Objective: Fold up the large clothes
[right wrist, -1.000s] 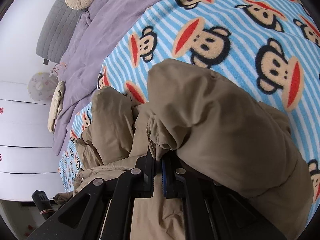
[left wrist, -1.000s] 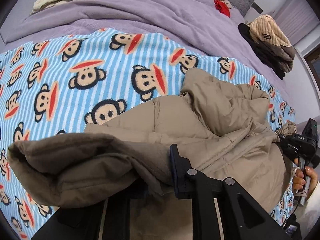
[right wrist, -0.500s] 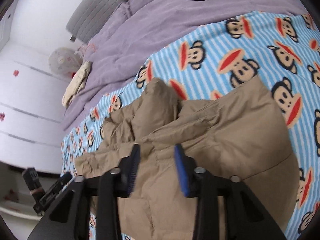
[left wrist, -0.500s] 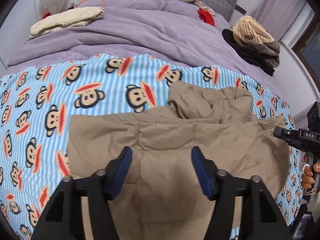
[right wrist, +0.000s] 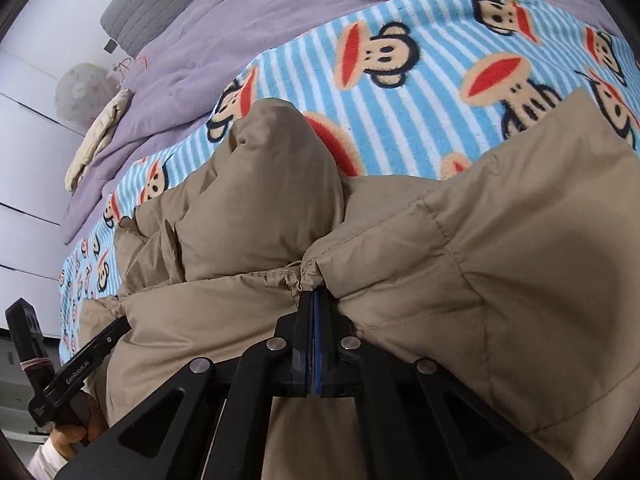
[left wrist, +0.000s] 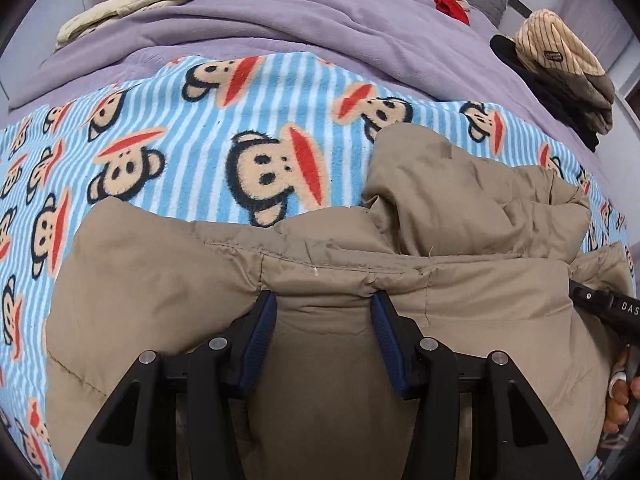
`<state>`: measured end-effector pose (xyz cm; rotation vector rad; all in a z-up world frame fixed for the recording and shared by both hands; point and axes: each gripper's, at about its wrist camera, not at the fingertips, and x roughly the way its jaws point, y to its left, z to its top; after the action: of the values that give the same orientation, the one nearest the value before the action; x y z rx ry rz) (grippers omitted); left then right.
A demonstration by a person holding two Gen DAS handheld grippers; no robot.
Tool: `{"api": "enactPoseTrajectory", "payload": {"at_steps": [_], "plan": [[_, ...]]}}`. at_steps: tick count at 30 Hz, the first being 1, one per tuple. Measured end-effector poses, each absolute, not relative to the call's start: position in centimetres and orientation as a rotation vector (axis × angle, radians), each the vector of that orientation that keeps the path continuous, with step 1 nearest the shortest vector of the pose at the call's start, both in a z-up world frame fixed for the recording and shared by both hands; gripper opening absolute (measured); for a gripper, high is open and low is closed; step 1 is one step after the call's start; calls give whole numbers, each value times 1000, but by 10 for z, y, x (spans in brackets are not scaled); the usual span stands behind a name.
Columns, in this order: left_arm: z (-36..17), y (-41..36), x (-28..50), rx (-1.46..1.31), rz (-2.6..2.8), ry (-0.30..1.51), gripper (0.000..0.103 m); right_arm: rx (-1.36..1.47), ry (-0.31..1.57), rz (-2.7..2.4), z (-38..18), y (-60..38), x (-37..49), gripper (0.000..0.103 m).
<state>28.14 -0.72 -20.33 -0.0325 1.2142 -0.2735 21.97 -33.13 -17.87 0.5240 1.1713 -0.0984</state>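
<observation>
A tan padded jacket (left wrist: pixel 440 300) lies folded on a blue striped monkey-print blanket (left wrist: pixel 200 152), its hood bunched up at the far side. My left gripper (left wrist: pixel 323 308) points down onto the jacket's seamed folded edge. Its jaws stand apart and are closing, with a hump of jacket fabric between the blue pads. My right gripper (right wrist: pixel 314 296) is shut, and the jacket (right wrist: pixel 500 260) puckers at its tips where it pinches the edge. Each view shows the other gripper at its side, the right gripper (left wrist: pixel 600 306) and the left gripper (right wrist: pixel 92 348), each held by a hand.
Behind the blanket (right wrist: pixel 440 80) spreads a purple duvet (left wrist: pixel 280 12). On it are a folded cream garment (left wrist: pixel 140 4), a red item (left wrist: pixel 450 4) and a pile of striped and dark clothes (left wrist: pixel 560 64) at the far right. White drawers and a wall are left of the bed.
A second ago both grippers held a raised, bunched fold of the jacket. Then both opened above the flattened jacket. Now both are lower at its edge, and the right one has shut on it.
</observation>
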Motion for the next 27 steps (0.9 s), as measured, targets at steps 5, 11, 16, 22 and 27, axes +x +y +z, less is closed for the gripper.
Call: {"api": "enactPoseTrajectory", "payload": {"at_steps": [5,11,16,22,27], "plan": [[-177,5,284,-15,-274,1197,52,566,1186,-99,-172,-334,223,0],[-169,63,296,15,-184,1174,53,357,1077,-203,-114,-371,197,0],[-209,84,310,-114,-120,1224,53,553,1136,-322,-152,-440,184,0],[-221,73,317,-51,-112,1226,53,561,1143,-343,-185,-441,190,0],[-202,84,312,-32,-80,1239,53,588,1148,-359,-168,-442,188,0]]}}
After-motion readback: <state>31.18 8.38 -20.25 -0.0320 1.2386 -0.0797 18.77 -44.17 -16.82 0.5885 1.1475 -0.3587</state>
